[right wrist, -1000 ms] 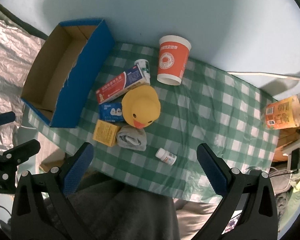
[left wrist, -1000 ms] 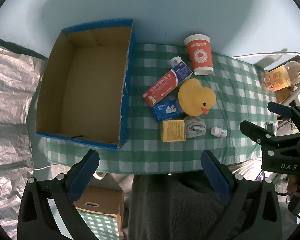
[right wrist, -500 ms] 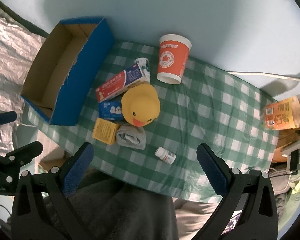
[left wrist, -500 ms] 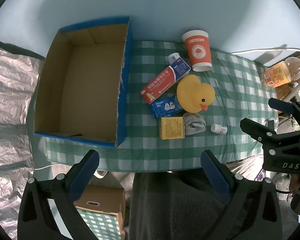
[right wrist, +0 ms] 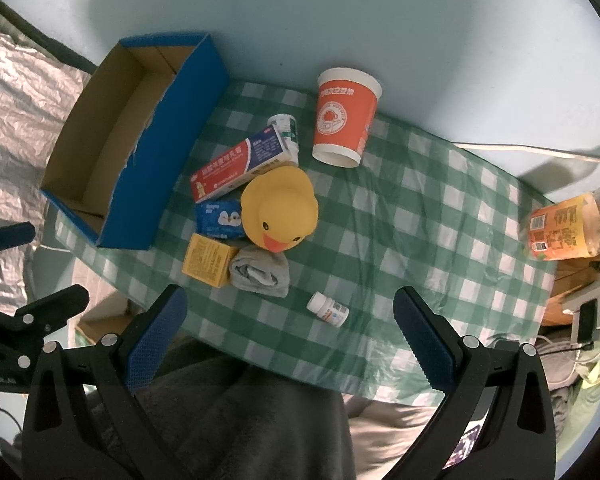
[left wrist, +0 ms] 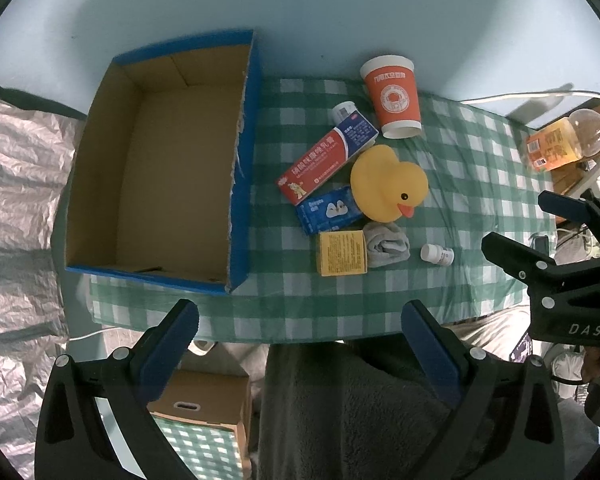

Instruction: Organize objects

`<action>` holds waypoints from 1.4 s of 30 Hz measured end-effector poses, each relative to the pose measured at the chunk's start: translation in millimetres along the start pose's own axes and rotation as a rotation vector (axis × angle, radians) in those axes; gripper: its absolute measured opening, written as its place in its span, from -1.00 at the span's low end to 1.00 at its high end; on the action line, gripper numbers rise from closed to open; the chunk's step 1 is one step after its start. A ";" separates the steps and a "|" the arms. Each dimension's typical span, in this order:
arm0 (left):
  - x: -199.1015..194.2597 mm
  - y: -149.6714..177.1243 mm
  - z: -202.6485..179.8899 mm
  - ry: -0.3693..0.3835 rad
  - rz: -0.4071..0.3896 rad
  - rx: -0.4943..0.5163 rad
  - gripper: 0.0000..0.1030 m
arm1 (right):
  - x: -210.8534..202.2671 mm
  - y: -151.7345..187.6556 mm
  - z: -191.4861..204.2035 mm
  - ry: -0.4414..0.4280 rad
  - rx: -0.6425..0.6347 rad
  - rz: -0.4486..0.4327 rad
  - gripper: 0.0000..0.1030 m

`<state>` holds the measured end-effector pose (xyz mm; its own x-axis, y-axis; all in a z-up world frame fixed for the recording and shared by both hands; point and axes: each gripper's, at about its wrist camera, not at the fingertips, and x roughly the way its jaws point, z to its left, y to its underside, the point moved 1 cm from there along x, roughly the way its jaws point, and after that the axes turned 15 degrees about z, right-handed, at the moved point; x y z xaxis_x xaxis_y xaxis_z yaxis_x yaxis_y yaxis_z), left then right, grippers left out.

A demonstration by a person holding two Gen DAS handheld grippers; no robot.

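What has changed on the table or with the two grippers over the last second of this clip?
Nothing was grasped, released or shifted. Only the cameras drifted slightly, so the scene sits a little differently in the frame. The left gripper and right gripper stay open, short of the table, holding nothing. The cardboard box is still empty, and the rubber duck, orange cup and small pill bottle lie where they were on the checked cloth.

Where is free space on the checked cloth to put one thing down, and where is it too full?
Bare cloth lies right of the rubber duck, between the orange cup and the small pill bottle, out to the juice bottle. The cardboard box is empty. Between box and duck it is crowded: cartons, the yellow box and the grey cloth touch.
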<state>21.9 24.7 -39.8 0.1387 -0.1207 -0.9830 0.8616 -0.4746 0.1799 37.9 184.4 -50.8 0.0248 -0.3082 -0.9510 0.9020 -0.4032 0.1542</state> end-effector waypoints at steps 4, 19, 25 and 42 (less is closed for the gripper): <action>1.5 -0.1 -0.8 0.001 0.006 -0.001 0.99 | 0.9 0.2 0.0 -0.001 -0.004 0.006 0.99; 3.1 -1.7 -1.1 0.006 0.014 -0.025 0.99 | 1.6 2.1 -8.3 -0.005 -0.104 0.021 0.99; 9.1 -3.2 -4.1 0.010 0.019 -0.040 0.99 | 2.9 1.9 -8.9 -0.002 -0.157 0.028 0.99; 53.7 -18.0 -15.4 0.012 0.085 -0.079 0.99 | 33.5 -1.3 -46.8 0.054 -0.390 0.144 0.99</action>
<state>21.3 40.2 -96.4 0.2180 -0.1472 -0.9648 0.8824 -0.3927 0.2593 57.7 214.9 -95.4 0.1761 -0.2879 -0.9413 0.9830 0.0007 0.1837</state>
